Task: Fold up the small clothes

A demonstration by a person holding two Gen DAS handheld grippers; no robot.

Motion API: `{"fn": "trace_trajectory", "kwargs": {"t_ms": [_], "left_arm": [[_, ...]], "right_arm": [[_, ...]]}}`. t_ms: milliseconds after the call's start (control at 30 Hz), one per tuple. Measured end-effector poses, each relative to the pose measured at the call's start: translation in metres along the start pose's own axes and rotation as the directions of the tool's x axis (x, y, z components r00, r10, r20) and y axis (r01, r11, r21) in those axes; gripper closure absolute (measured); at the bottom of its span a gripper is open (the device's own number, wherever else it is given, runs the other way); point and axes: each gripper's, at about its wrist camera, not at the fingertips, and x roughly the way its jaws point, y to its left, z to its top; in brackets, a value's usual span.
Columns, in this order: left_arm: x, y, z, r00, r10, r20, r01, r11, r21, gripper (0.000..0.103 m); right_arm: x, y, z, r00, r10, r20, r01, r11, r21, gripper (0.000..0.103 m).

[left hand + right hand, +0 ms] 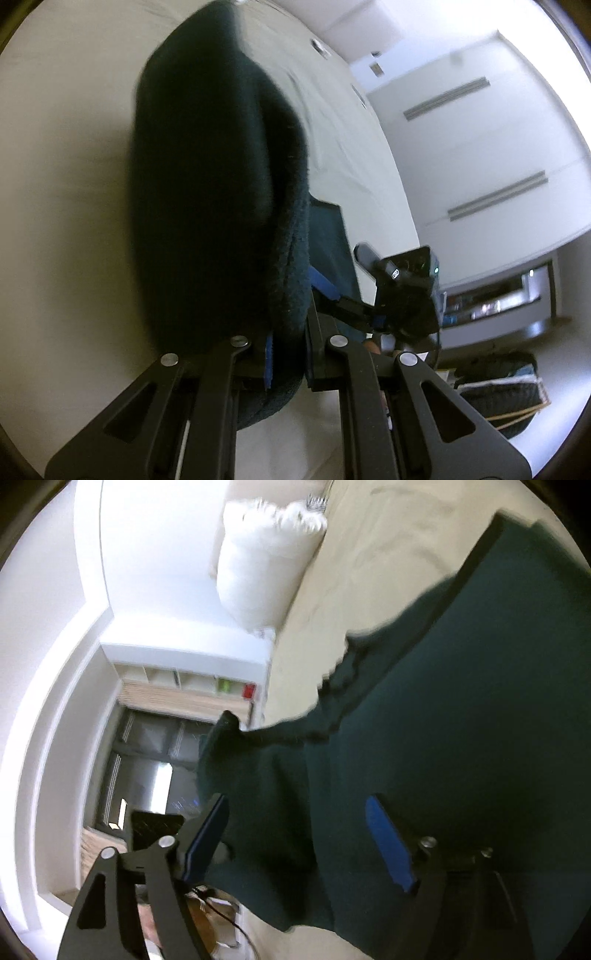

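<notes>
A dark green fleece garment (218,192) lies on a cream bed sheet (66,184). My left gripper (288,354) is shut on a thick folded edge of it, and the cloth bulges up between the blue pads (269,363). In the right wrist view the same garment (461,738) spreads flat to the right with a sleeve reaching left. My right gripper (299,834) is open over the garment, with its blue pads (388,842) wide apart and cloth lying between them. The right gripper also shows in the left wrist view (402,291), just beyond the garment.
A white pillow (266,561) lies at the head of the bed (369,554). A dark woven basket (498,391) stands on the floor to the right. White walls, shelving (192,681) and a dark window (147,760) lie beyond the bed's edge.
</notes>
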Motion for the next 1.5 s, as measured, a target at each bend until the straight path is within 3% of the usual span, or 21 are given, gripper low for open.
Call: {"fn": "trace_trajectory", "kwargs": {"t_ms": [100,167,267,367,467,567,667,733,867,900,933,967,1033,1267,1500], "left_arm": [[0.058,-0.016,-0.003,0.999,0.008,-0.042,-0.007,1.000,0.021,0.092],[0.092,-0.009,-0.007,0.996,-0.014,-0.092,0.012,1.000,-0.019,0.086],[0.111,-0.003,-0.014,0.991,-0.040,-0.131,0.030,0.997,-0.077,0.077],[0.088,-0.023,-0.022,0.994,-0.052,-0.098,0.056,0.998,0.039,0.038],[0.048,-0.025,-0.022,0.994,-0.104,-0.031,0.106,0.991,0.084,0.037],[0.023,-0.002,-0.016,0.997,-0.062,0.048,0.058,0.996,0.068,0.037],[0.022,0.021,-0.015,0.997,-0.046,0.064,0.044,0.999,0.018,0.037],[0.015,0.040,-0.029,0.996,-0.056,0.069,0.055,0.998,0.008,0.037],[0.021,0.027,-0.035,0.996,-0.041,0.081,0.036,0.997,0.062,0.037],[0.022,0.026,-0.035,0.996,-0.044,0.077,0.039,0.997,0.067,0.037],[0.024,0.025,-0.035,0.996,-0.046,0.073,0.041,0.997,0.066,0.037],[0.041,0.014,-0.037,0.996,-0.050,0.071,0.046,0.997,0.059,0.037],[0.044,0.016,-0.039,0.995,-0.066,0.068,0.062,0.997,0.051,0.037],[0.054,-0.001,-0.038,0.995,-0.084,0.057,0.079,0.993,0.084,0.037],[0.074,-0.015,-0.043,0.998,-0.055,0.037,0.050,0.991,0.122,0.037]], "right_arm": [[-0.017,-0.014,0.012,0.999,0.014,0.031,-0.015,0.999,0.046,0.017],[-0.019,-0.024,0.018,1.000,0.015,0.027,-0.017,0.997,0.081,0.017],[-0.016,-0.029,0.021,1.000,0.021,-0.001,-0.021,0.996,0.090,0.018],[-0.012,-0.027,0.023,1.000,0.011,-0.014,-0.010,0.997,0.081,0.018],[-0.008,-0.022,0.025,0.999,-0.030,-0.029,0.032,0.997,0.070,0.018],[0.004,-0.011,0.026,0.988,-0.128,-0.081,0.130,0.991,0.012,0.018],[0.018,0.002,0.024,0.956,-0.268,-0.118,0.258,0.962,-0.094,0.025],[0.032,0.010,0.021,0.933,-0.330,-0.142,0.310,0.939,-0.146,0.034],[0.046,0.020,0.014,0.888,-0.439,-0.137,0.402,0.885,-0.234,0.049],[0.047,0.022,0.013,0.872,-0.473,-0.126,0.432,0.865,-0.253,0.060],[0.046,0.023,0.013,0.852,-0.512,-0.114,0.469,0.841,-0.270,0.077],[0.044,0.023,0.013,0.847,-0.520,-0.109,0.478,0.835,-0.272,0.084],[0.037,0.028,0.015,0.841,-0.535,-0.087,0.493,0.821,-0.288,0.087],[-0.005,0.028,0.021,0.842,-0.539,-0.026,0.509,0.810,-0.290,0.088],[-0.038,0.025,0.025,0.825,-0.564,0.001,0.541,0.790,-0.288,0.088]]}}
